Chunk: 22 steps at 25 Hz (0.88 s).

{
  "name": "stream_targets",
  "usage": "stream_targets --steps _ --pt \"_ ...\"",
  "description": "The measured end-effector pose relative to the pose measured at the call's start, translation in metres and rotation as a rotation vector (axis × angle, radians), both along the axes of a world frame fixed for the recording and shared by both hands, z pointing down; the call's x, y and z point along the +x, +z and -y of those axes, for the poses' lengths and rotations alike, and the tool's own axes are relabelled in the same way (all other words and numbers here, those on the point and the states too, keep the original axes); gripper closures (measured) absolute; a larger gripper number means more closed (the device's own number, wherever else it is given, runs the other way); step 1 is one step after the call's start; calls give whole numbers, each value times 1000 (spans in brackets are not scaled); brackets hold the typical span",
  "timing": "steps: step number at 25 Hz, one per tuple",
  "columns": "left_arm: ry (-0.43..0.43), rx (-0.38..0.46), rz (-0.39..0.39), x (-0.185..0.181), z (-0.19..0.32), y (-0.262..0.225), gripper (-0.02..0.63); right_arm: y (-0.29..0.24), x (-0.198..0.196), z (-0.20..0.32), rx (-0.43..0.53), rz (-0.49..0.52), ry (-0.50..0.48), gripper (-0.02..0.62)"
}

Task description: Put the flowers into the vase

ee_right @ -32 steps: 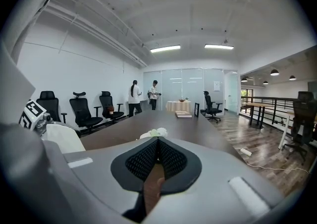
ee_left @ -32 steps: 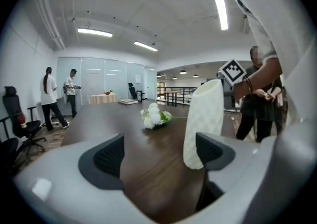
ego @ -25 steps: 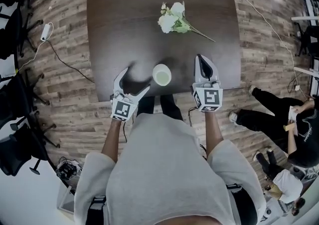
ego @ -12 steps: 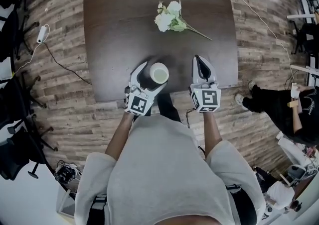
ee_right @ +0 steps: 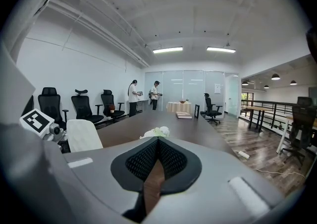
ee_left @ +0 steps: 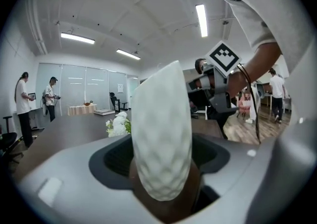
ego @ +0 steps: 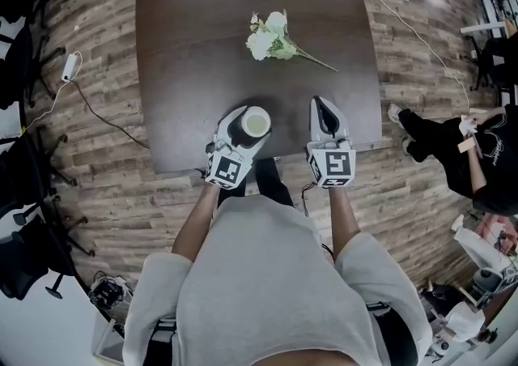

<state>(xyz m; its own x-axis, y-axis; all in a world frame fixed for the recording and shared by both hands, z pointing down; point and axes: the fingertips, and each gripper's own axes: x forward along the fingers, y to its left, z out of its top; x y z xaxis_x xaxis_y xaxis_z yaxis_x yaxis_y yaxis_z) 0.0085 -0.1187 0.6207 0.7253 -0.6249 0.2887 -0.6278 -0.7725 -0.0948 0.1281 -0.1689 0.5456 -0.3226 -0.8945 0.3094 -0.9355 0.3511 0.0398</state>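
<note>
The bunch of white flowers with green leaves [ego: 269, 36] lies flat on its side out in the middle of the long dark brown wooden table [ego: 186, 48], thin stem trailing off to the right, well apart from everything else. Nearer the person, close to the table's edge, the white dimple-textured vase [ego: 256, 122] stands upright, mouth open to the ceiling. And the left gripper [ego: 245, 125] is on it: its jaws have just been closing, the vase sits squarely between them, and the pads press on its sides. Over to the right, the right gripper [ego: 324, 110] hovers beside the vase but apart from it, jaws clenched together on nothing, pointing up the table towards the flowers. Wood-plank floor [ego: 97, 170] all around
</note>
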Motion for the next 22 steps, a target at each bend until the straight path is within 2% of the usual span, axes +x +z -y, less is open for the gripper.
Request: stream_targets --steps 13,15,17,20,21,22 --pt "-66 6 -26 1 34 -1 259 0 10 -8 5 -2 -6 597" --pt "-64 12 -29 2 35 -2 260 1 13 -7 8 -29 -1 597" --pt "-62 18 -35 2 35 -3 260 8 14 -5 8 -134 -7 597" --pt "-63 17 -38 2 36 -3 260 27 9 0 8 -377 -72 591" --pt "-63 16 -38 2 36 -3 261 34 6 2 6 -450 -101 498" --pt "-63 14 -39 2 36 -3 261 41 4 4 5 -525 -126 476"
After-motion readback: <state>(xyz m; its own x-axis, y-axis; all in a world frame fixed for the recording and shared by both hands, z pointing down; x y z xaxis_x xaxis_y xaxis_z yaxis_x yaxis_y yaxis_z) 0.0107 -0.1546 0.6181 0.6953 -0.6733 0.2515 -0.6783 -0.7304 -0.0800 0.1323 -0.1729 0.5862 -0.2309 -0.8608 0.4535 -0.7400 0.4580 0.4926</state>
